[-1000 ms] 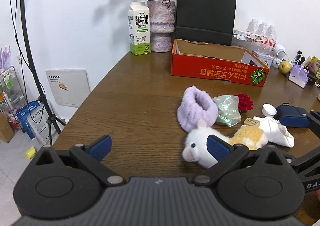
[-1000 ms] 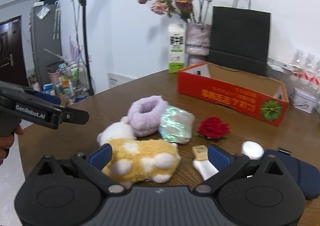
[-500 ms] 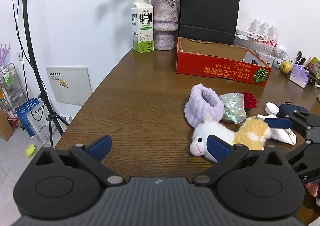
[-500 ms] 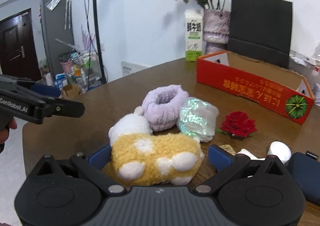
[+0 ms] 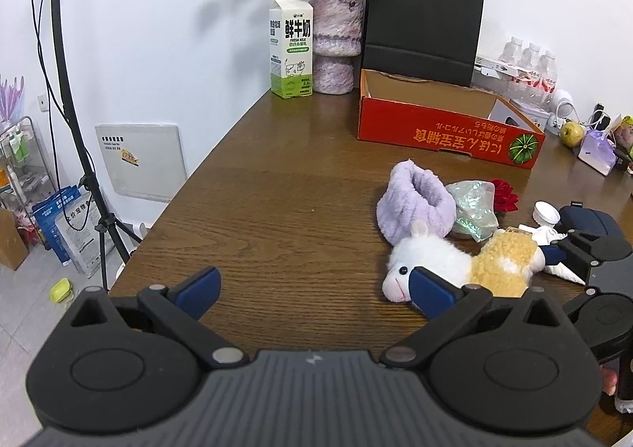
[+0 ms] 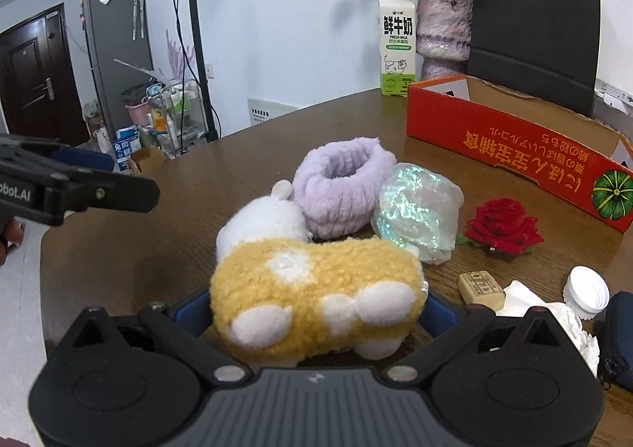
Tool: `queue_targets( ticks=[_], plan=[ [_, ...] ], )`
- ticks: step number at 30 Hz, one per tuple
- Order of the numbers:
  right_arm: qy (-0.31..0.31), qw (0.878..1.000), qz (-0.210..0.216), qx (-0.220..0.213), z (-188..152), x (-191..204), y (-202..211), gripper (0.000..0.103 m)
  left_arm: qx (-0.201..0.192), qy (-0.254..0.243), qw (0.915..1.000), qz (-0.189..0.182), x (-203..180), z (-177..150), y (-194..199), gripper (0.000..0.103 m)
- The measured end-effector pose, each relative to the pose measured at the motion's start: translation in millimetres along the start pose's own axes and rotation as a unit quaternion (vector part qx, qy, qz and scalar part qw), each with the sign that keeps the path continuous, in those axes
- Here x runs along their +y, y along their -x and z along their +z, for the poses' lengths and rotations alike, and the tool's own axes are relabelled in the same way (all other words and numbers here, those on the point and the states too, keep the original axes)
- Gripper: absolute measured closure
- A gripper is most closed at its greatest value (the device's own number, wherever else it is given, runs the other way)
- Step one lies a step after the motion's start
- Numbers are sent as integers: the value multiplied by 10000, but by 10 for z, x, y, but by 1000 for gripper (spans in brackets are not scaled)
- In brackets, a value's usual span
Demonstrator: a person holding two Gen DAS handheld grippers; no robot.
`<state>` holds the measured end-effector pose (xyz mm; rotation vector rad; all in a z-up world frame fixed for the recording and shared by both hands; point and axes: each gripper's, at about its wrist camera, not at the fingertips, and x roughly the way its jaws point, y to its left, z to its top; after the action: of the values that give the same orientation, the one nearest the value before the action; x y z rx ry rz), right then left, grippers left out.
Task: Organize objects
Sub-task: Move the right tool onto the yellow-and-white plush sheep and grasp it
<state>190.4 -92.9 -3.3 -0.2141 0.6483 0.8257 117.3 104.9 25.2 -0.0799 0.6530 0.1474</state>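
Plush toy [image 6: 316, 300] hiding right hand-held gripper [image 6: 316, 312] pads

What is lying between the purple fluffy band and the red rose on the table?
A shiny iridescent pouch lies between the purple fluffy band and the red rose, touching the band; the right wrist view shows it best.

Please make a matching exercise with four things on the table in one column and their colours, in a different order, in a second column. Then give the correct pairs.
Things:
1. plush sheep body
2. fluffy band
3. rose
4. bottle cap

Colours:
A. red
B. white
C. yellow with white patches
D. lilac

Pairs: 1-C, 2-D, 3-A, 4-B
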Motion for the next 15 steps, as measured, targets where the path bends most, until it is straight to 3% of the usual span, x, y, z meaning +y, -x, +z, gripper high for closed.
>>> queue_targets(
  ticks=[15],
  plan=[
    [270,9986,-165,-426,-61,80,115,11,16,45,10000,-34,3,-6,-6,0]
  ],
)
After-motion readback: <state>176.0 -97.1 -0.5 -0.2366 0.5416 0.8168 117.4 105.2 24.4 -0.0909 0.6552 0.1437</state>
